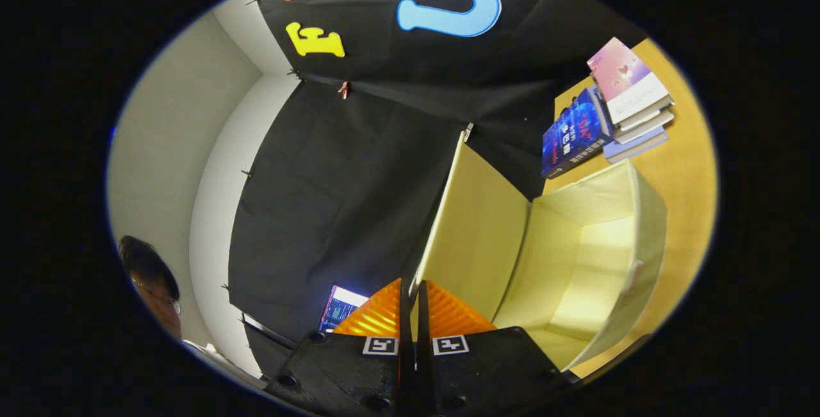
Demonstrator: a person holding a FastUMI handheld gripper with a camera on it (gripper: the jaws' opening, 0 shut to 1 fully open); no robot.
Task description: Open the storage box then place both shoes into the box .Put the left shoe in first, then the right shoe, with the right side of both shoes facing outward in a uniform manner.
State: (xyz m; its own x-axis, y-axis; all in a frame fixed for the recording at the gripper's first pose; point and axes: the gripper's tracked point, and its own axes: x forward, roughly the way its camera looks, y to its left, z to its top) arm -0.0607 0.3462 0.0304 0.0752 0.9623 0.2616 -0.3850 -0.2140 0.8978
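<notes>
The gripper [413, 295] is pinched nearly closed on the edge of the pale cream storage box's flat lid [474, 231], which stands swung up. Right past it the open fabric box [596, 263] sits empty on the yellow wooden tabletop [688, 167], with a stack of books [612, 109] further back.

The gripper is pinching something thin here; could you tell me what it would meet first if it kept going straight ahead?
The gripper is shut on the lid of the open storage box, so the lid itself lies in its line. Past the lid's edge comes the black cloth wall, probably; depth is unclear.
</notes>
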